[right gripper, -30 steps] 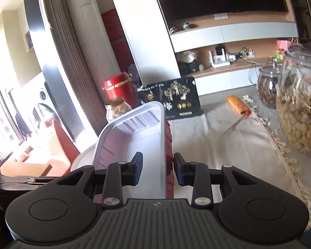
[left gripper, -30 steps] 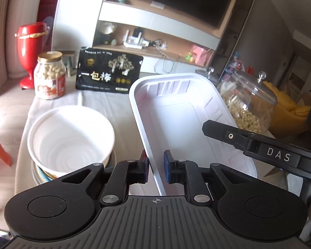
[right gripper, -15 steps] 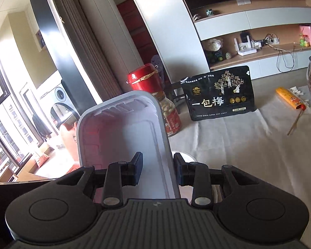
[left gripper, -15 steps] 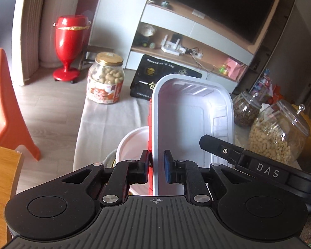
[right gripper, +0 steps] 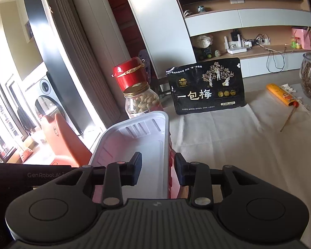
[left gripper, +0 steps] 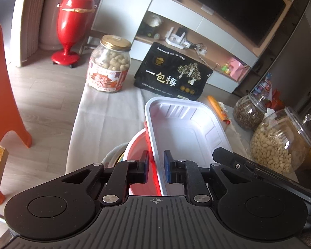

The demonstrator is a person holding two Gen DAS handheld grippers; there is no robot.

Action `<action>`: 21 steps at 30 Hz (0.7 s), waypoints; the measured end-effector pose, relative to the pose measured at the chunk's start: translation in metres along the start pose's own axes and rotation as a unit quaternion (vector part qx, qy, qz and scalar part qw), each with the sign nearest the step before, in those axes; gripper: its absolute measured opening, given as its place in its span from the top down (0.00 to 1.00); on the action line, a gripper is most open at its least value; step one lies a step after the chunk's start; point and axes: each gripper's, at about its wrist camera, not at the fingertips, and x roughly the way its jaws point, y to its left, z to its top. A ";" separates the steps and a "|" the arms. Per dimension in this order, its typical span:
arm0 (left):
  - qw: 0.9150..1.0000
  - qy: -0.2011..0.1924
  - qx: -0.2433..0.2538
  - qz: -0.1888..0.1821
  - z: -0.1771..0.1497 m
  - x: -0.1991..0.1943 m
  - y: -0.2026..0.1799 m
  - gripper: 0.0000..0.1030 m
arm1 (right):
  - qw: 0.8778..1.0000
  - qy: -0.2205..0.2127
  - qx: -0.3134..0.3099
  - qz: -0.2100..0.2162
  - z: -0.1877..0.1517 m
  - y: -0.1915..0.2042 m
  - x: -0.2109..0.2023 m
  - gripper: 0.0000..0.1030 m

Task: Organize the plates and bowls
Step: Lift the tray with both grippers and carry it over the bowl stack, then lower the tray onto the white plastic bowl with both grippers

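Left wrist view: left hand-held gripper (left gripper: 156, 169) straddles tray (left gripper: 184, 130) rim at frame centre, pads apart, not clamped; one bowl (left gripper: 134, 151) beneath; three jars. Right wrist view: right hand-held gripper (right gripper: 158, 170) likewise loose around one tray (right gripper: 139, 145) wall, lower centre.

A rectangular tray (left gripper: 184, 128), white inside with a red outer wall, ribbed at its far end, sits tilted above a round white bowl (left gripper: 134, 151). The bowl rests on a stack of plates (left gripper: 114, 157) whose rims just show at its left, on the cloth-covered worktop (left gripper: 107, 114).
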 end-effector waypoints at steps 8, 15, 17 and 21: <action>0.999 0.010 -0.033 0.023 -0.005 -0.029 0.011 0.76 | 0.999 0.008 0.037 0.008 -0.013 -0.021 -0.024 0.59; 0.995 -0.038 -0.091 0.017 -0.007 -0.049 0.041 0.78 | 0.997 0.013 0.079 0.017 -0.018 -0.034 -0.027 0.56; 0.995 -0.030 -0.091 0.024 -0.007 -0.045 0.043 0.78 | 0.996 0.018 0.086 0.022 -0.017 -0.034 -0.026 0.55; 0.995 0.022 -0.101 0.009 -0.015 -0.023 0.045 0.78 | 0.992 0.052 0.110 0.044 -0.019 -0.036 -0.017 0.53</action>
